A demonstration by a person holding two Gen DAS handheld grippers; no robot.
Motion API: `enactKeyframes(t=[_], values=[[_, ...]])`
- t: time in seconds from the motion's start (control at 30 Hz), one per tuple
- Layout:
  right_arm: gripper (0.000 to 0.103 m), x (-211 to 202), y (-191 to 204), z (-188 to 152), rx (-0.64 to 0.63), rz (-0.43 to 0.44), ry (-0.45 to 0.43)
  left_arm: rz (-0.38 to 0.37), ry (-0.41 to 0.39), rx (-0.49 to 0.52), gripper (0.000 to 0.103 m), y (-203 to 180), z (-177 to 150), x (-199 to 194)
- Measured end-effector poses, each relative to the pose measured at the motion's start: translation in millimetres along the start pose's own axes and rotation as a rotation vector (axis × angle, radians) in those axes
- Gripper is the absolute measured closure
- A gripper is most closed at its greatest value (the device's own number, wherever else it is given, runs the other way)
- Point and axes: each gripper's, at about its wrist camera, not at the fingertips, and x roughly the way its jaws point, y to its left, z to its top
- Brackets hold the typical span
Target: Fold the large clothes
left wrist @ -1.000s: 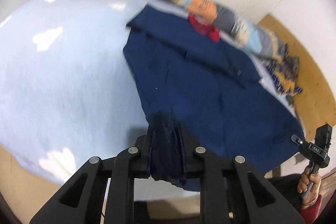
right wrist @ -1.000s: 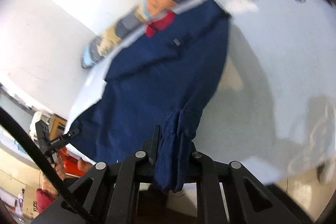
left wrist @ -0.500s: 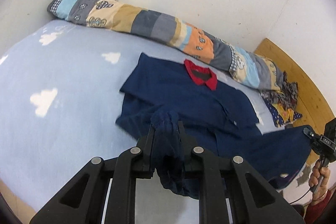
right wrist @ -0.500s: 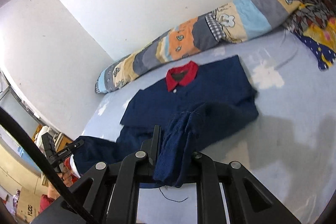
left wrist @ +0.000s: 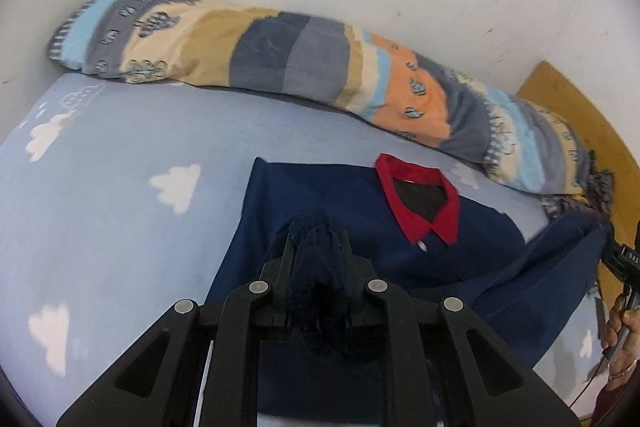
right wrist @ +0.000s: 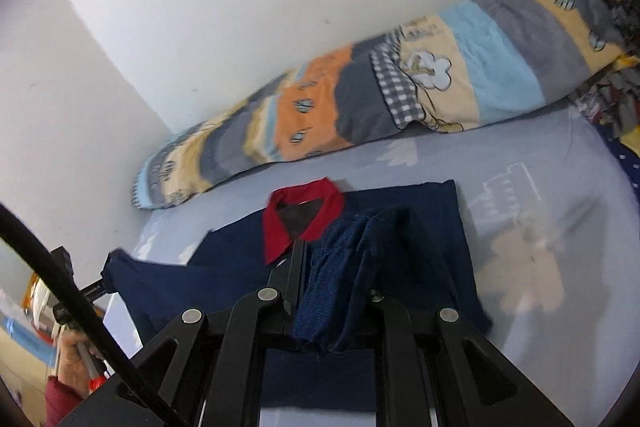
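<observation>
A navy polo shirt with a red collar lies on the light blue bed sheet, collar toward the wall. My left gripper is shut on a bunched bottom corner of the shirt, held over its left shoulder area. My right gripper is shut on the other bottom corner of the navy shirt, near its red collar. The lower half of the shirt hangs between the grippers, folded up over the chest. The right gripper also shows at the right edge of the left wrist view.
A long patchwork bolster pillow lies along the white wall behind the shirt. A wooden headboard and crumpled patterned cloth sit at the right end of the bed. The sheet has white cloud prints.
Both grippers have carried the shirt's bottom hem forward from the near edge of the bed up to the collar and shoulders. The shirt now lies doubled over.
</observation>
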Motion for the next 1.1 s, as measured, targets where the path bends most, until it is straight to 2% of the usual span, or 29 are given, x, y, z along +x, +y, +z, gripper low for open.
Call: enactKeyframes(t=[0.13, 0.23, 0.27, 0.3, 0.33, 0.4, 0.47, 0.53, 0.63, 0.7, 0.8, 0.9, 0.97, 1.03, 1.07, 1.1], values=[[0.090, 73.2, -36.5, 30.4, 0.095, -0.044, 0.051, 0.045, 0.096, -0.046, 0.087, 15.2, 38.3, 87.3], [0.089, 128.8, -70.5, 36.9, 0.190, -0.087, 0.093, 0.116, 0.159, -0.130, 0.071, 35.0, 47.6, 141.5], [0.080, 145.0, -83.0, 36.8, 0.234, -0.083, 0.107, 0.130, 0.186, -0.155, 0.067, 41.7, 48.3, 155.4], [0.065, 160.4, -95.0, 35.2, 0.278, -0.067, 0.133, 0.124, 0.212, -0.191, 0.062, 49.4, 47.9, 168.2], [0.060, 174.6, -109.7, 33.5, 0.352, -0.030, 0.159, 0.107, 0.214, -0.219, 0.061, 54.8, 45.9, 172.9], [0.056, 180.3, -122.8, 33.1, 0.420, 0.027, 0.148, 0.081, 0.190, -0.260, 0.056, 62.8, 45.7, 174.1], [0.051, 180.9, -132.9, 36.3, 0.461, 0.095, 0.146, 0.051, 0.138, -0.252, 0.037, 68.5, 49.1, 167.6], [0.048, 172.3, -140.8, 39.3, 0.498, 0.143, 0.118, 0.082, 0.074, -0.247, 0.029, 74.8, 53.5, 156.1], [0.045, 159.5, -140.8, 45.4, 0.514, 0.171, 0.088, 0.063, 0.017, -0.299, 0.028, 90.6, 61.2, 138.9], [0.039, 151.0, -131.5, 49.6, 0.475, 0.154, 0.063, 0.055, 0.009, -0.302, 0.028, 92.9, 64.0, 133.6], [0.026, 133.2, -110.8, 59.9, 0.356, 0.102, -0.025, 0.053, 0.010, -0.236, 0.028, 83.5, 62.1, 127.8], [0.024, 129.2, -99.9, 63.2, 0.286, 0.039, -0.038, 0.007, 0.004, -0.141, 0.028, 56.0, 55.2, 127.5], [0.024, 142.0, -82.9, 59.1, 0.171, -0.018, 0.018, -0.034, 0.015, -0.064, 0.028, 37.0, 46.2, 129.9], [0.026, 153.8, -69.3, 50.3, 0.071, -0.047, 0.057, -0.044, 0.033, 0.042, 0.028, 12.8, 36.6, 139.5], [0.030, 164.6, -59.7, 43.4, 0.011, -0.076, 0.088, -0.039, 0.039, 0.081, 0.028, 5.0, 32.8, 144.9], [0.039, 172.0, -56.2, 40.3, -0.012, -0.090, 0.106, -0.029, 0.050, 0.115, 0.028, -1.2, 29.7, 152.0]])
